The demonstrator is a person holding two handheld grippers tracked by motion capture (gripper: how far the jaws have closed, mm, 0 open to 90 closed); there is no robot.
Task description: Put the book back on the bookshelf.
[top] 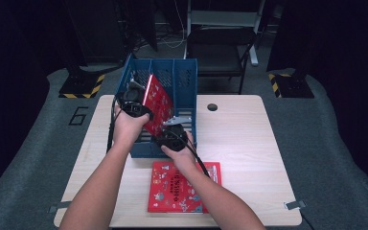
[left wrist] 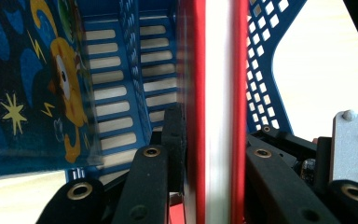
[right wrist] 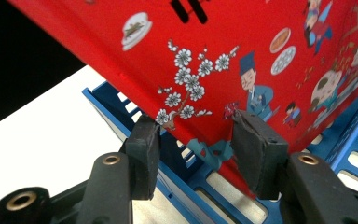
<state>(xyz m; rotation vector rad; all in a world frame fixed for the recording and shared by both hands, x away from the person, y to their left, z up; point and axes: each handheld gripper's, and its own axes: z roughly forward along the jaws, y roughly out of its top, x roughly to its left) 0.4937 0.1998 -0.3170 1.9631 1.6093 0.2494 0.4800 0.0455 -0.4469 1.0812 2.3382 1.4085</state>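
Black rubber pads of the left gripper (left wrist: 213, 154) stand on either side of the thin red picture book with white page edges (left wrist: 214, 93), the jaws closed down to the book's thickness and clamping it near one corner, edge-on to that camera. In the high view this left gripper (top: 135, 106) sits at about ten o'clock from the book (top: 157, 103), which stands tilted over the middle slot of the blue perforated plastic file rack (top: 186, 76). The right gripper (top: 174, 130) is at about five o'clock from the book; in its own view the right gripper (right wrist: 196, 140) has its jaws moderately apart against the lower edge of the glossy cover (right wrist: 242, 56), and whether they pinch it I cannot tell. A dark blue book with a yellow cartoon creature (left wrist: 32, 79) already stands in the slot at nine o'clock. A second red illustrated book (top: 184, 187) lies flat on the pale wooden table (top: 249, 143), at six o'clock from the rack. The held book looks light and fairly stiff, but its glossy cover is probably slippery and the thin block could flex or fan open; I judge a grip across both covers near the spine safest, with the lower edge guided between the dividers.
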